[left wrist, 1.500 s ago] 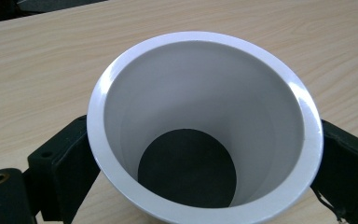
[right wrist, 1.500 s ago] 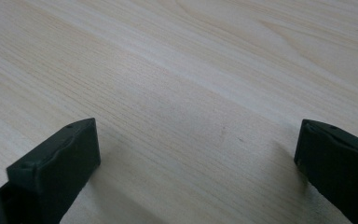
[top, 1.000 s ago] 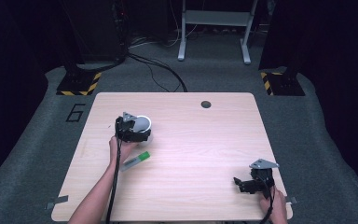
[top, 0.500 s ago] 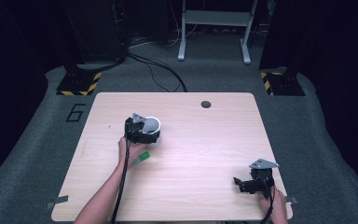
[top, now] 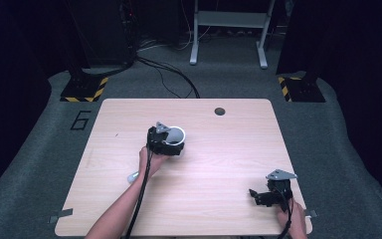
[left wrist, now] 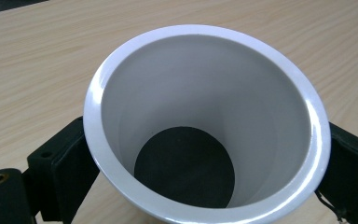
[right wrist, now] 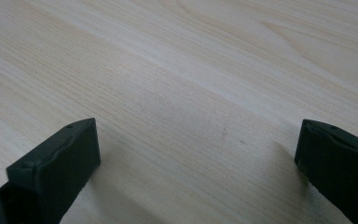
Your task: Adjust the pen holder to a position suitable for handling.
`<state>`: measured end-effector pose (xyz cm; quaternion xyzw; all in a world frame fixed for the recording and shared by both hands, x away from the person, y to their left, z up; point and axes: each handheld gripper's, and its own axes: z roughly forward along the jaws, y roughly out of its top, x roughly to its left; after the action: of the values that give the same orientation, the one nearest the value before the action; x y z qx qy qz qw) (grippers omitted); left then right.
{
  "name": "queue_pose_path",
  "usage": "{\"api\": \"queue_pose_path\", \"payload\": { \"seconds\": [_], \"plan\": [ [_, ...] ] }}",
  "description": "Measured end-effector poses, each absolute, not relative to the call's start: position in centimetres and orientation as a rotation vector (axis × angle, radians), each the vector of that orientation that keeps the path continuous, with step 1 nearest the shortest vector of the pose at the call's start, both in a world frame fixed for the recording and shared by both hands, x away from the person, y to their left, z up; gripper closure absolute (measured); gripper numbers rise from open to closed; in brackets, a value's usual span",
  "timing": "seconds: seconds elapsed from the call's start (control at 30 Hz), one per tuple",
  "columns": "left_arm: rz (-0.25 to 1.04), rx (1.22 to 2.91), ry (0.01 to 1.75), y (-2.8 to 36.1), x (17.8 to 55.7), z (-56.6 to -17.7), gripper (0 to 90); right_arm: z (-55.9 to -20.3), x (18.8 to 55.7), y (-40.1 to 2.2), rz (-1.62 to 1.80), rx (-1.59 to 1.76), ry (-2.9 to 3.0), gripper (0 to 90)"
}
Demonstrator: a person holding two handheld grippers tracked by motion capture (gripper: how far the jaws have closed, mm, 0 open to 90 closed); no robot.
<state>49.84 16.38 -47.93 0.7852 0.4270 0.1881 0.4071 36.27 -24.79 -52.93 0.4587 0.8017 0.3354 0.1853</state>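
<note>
Cup [top: 175,137], white with a dark inside bottom, sits a little left of the desk [top: 229,149] centre, nearer the far edge than the near edge. Left gripper [top: 165,143] is right on it; in the left gripper view the cup [left wrist: 205,121] fills the space between the two black jaws, one on each side of its wall, both touching or as good as touching. Calling that pinched on the cup. Can't tell whether the cup is lifted or resting on the wood: no clear gap under it from above.

Right gripper [top: 267,195] is parked near the desk's near right corner, well apart from the cup. Its own view shows the jaws spread wide over bare wood [right wrist: 186,93], nothing between them. Idle.

A small pale item [top: 132,176] lies beside the left forearm, toward the near left part of the desk; too small and partly hidden to identify.

Progress, as a judgement: grasp looks done, the cup is secured by the left tool. Inside of the cup looks empty, so nothing loaded or poured yet. Left to do is whatever move follows the grasp, a carry or a reposition, then release. Right tool has no visible part in it so far. Roughly early-to-mid stage.
</note>
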Motion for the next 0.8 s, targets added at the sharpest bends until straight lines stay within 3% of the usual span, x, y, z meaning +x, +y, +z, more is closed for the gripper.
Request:
{"api": "queue_pose_path", "payload": {
  "seconds": [0.33,0.8],
  "plan": [
    [0.434,2.007,0.991,12.0,48.9,-48.0,6.1,-52.9,36.2,-24.8,0.944,1.299,2.258,0.0],
    [0.411,2.010,0.973,10.8,48.7,-48.3,5.8,-52.9,36.2,-24.7,0.944,1.304,2.250,0.0]
  ]
}}
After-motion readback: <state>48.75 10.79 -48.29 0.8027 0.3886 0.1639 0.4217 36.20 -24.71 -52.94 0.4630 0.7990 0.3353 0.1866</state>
